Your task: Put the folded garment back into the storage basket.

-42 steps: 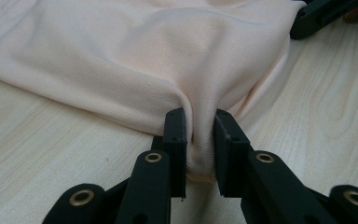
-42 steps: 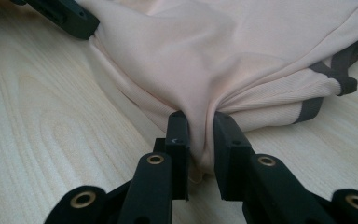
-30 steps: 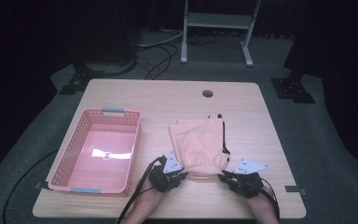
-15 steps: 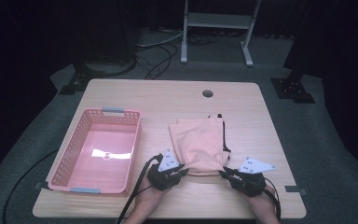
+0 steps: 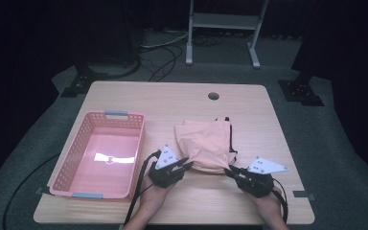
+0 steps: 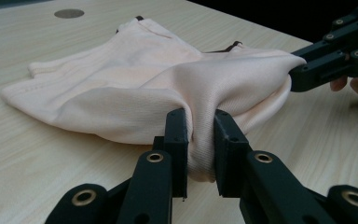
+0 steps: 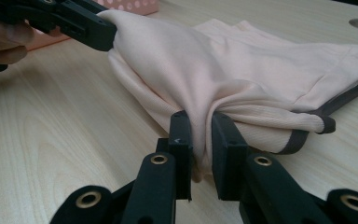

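The peach cloth point(image 5: 206, 151) looks shorter than a second ago; its near edge is now pulled up a bit. The left gripper point(image 5: 186, 164) and right gripper point(image 5: 230, 171) each pinch that edge tight. Maybe they are folding it. It lies mid-table point(image 5: 172, 100), beside the pink basket point(image 5: 103, 153). The room is dark.

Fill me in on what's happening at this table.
A person holds a gripper in each hand, and both are clamped on the near edge of a folded peach garment lying on the wooden table. The left gripper pinches its near-left corner, the right gripper its near-right corner. A pink basket sits to the left, with nothing in it.
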Tool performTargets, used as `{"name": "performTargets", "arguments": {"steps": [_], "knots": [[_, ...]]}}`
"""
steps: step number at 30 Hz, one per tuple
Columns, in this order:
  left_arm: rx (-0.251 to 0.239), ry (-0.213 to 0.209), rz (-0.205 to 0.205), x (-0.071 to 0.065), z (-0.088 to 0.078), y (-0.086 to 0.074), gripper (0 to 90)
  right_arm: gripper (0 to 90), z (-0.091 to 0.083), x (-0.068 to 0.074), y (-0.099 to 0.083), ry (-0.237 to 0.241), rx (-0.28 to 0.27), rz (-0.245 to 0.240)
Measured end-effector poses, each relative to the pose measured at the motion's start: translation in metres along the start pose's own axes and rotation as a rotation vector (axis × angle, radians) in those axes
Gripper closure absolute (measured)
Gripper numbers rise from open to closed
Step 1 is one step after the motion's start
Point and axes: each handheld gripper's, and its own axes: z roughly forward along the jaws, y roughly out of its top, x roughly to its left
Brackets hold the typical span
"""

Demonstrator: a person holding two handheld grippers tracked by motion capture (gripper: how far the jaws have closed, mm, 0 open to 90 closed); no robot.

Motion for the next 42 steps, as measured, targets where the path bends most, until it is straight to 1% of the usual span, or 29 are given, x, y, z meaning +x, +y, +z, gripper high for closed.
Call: {"name": "performTargets", "arguments": {"steps": [1, 3, 7, 9, 13, 19, 24, 30, 35, 42], "knots": [[-0.005, 0.001, -0.001, 0.000, 0.000, 0.001, 78.5, 80.1, -0.001, 0.000, 0.001, -0.003, -0.006, -0.006], [-0.015, 0.003, -0.007, 0.001, 0.000, 0.004, 78.5, 80.2, -0.001, -0.002, 0.002, 0.002, -0.018, -0.002], [-0.026, 0.009, -0.014, 0.003, -0.002, 0.011, 78.5, 80.2, -0.003, -0.004, 0.008, -0.007, -0.040, -0.004], [-0.025, 0.016, -0.009, 0.004, -0.002, 0.016, 78.5, 80.2, -0.004, -0.004, 0.011, -0.009, -0.053, -0.005], [-0.032, 0.033, -0.013, 0.005, -0.005, 0.024, 78.5, 80.2, -0.004, -0.005, 0.017, -0.011, -0.070, -0.003], [-0.039, 0.043, -0.017, 0.009, -0.006, 0.034, 78.8, 80.3, -0.003, -0.005, 0.024, -0.017, -0.094, -0.005], [-0.048, 0.056, -0.010, 0.013, -0.009, 0.045, 78.8, 80.4, -0.002, -0.005, 0.029, -0.014, -0.113, 0.000], [-0.042, 0.071, -0.003, 0.017, -0.011, 0.056, 78.8, 80.4, 0.000, -0.004, 0.035, -0.012, -0.125, -0.001], [-0.034, 0.079, -0.002, 0.022, -0.015, 0.065, 78.8, 80.4, 0.003, -0.002, 0.040, -0.012, -0.136, -0.006], [-0.023, 0.098, -0.007, 0.031, -0.019, 0.076, 78.8, 80.4, 0.010, 0.001, 0.047, -0.001, -0.150, -0.006]]}}
